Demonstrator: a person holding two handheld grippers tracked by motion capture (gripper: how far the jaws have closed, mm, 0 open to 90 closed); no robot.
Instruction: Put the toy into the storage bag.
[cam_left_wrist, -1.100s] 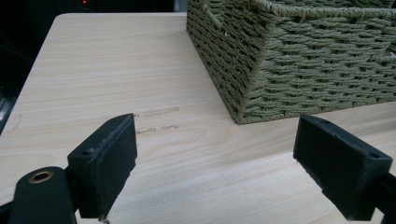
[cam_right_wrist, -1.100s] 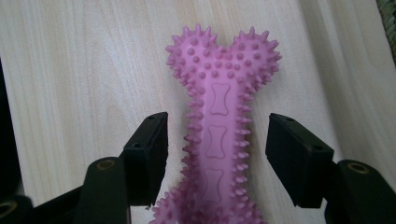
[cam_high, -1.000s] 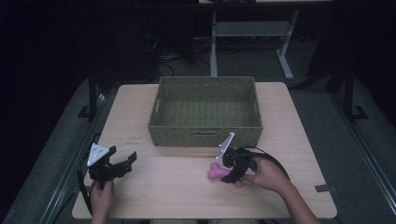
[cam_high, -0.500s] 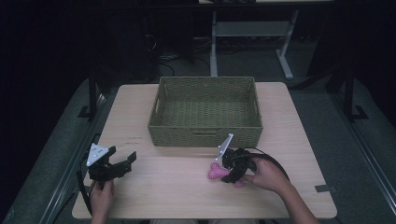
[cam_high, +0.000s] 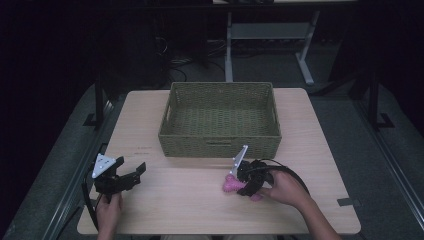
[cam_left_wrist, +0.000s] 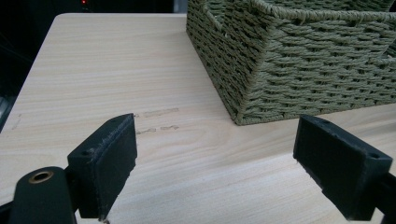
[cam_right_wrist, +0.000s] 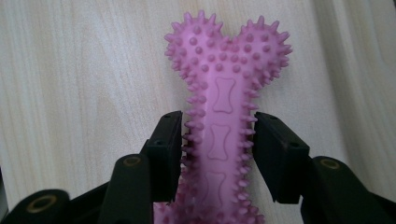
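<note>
The woven basket (cam_high: 220, 118) stands at the middle of the far half of the tabletop (cam_high: 165, 190) and is the one tall obstacle; its near wall rises just beyond both grippers. Bare wood runs along the basket's left and right sides and across the whole near strip. The left gripper (cam_high: 131, 175) sits at the near left with its jaws spread wide over bare wood, the basket's corner ahead of it. Between the two grippers the wood lies open. At the near right, the pink spiked bone toy (cam_right_wrist: 219, 121) lies flat, filling the gap between the right gripper's (cam_right_wrist: 217, 154) jaws.
</note>
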